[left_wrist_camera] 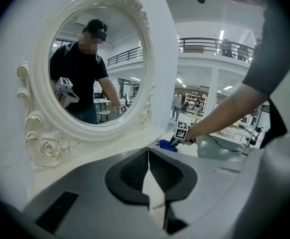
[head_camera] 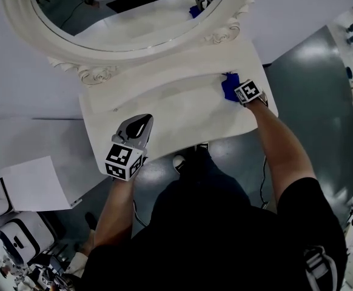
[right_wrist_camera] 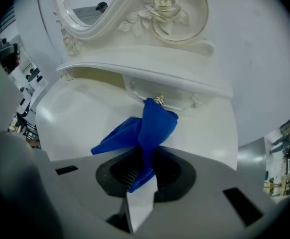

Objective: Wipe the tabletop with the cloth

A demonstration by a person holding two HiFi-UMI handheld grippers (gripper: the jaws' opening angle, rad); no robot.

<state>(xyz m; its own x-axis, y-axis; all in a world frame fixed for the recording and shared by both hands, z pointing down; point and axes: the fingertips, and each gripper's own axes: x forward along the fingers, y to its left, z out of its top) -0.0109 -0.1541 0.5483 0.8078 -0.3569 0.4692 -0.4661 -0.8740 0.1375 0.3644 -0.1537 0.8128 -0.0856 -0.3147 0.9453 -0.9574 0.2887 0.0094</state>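
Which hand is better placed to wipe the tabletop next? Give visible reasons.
Right. The right tongs are shut on the blue cloth at the back right of the tabletop. The left tongs are shut on nothing, near the front left edge.

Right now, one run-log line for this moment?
right gripper: shut on cloth | cloth: on tabletop, far right corner | left gripper: shut, empty, near left edge
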